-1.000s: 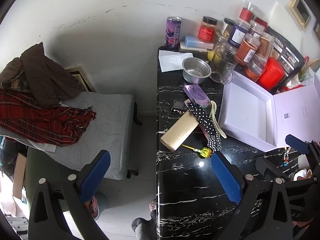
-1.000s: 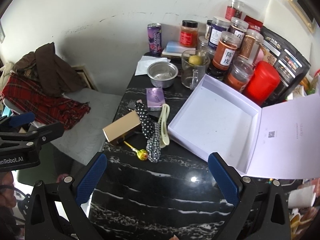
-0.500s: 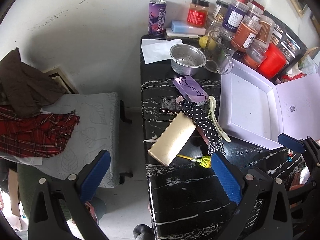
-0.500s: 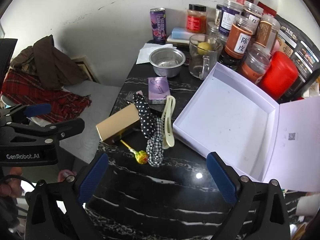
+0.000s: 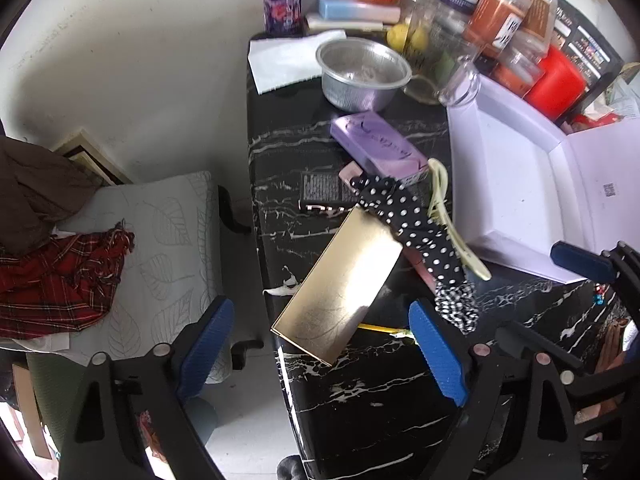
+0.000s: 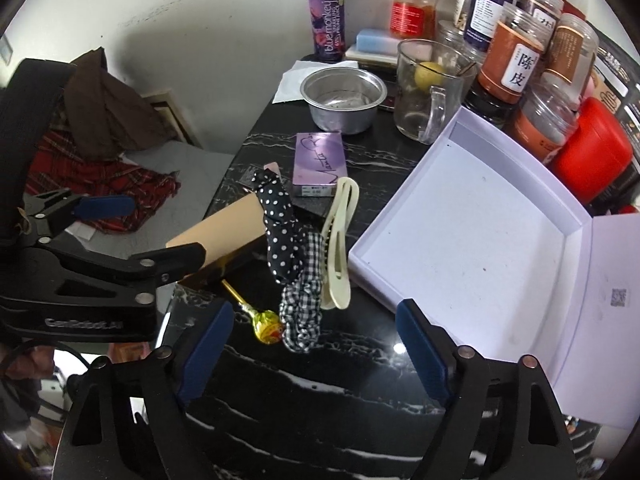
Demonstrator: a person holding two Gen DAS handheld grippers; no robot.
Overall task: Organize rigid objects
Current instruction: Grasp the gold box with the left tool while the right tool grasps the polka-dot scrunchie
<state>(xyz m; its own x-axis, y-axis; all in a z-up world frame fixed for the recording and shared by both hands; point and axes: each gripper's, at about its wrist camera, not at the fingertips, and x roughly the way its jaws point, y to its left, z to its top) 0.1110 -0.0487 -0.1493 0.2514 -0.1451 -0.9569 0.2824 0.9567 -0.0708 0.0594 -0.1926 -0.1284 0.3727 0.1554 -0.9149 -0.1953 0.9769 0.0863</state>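
Note:
A gold box [image 5: 344, 284] lies at the left edge of the black marble table [image 5: 360, 408]. My left gripper [image 5: 322, 350] hovers over the box's near end, jaws closing, pads clear of it. A polka-dot fabric band [image 6: 280, 232], a cream hair clip [image 6: 340, 240] and a purple box [image 6: 318, 164] lie beside it. My right gripper [image 6: 314, 346] hangs over a yellow lollipop [image 6: 268, 326] and the band's checked end [image 6: 302, 320], jaws closing, touching neither. An open white box [image 6: 472, 232] sits to the right, nothing in it.
A metal bowl [image 6: 344, 96], a glass mug [image 6: 428, 88], a purple can [image 6: 326, 22], several jars [image 6: 512, 64] and a red container [image 6: 592, 160] crowd the back of the table. A chair [image 5: 160, 240] with plaid cloth [image 5: 60, 288] stands left of it.
Both grippers have come down toward the table, so the gold box, band and lollipop look larger and nearer. Both pairs of jaws have narrowed a little. No object on the table has moved.

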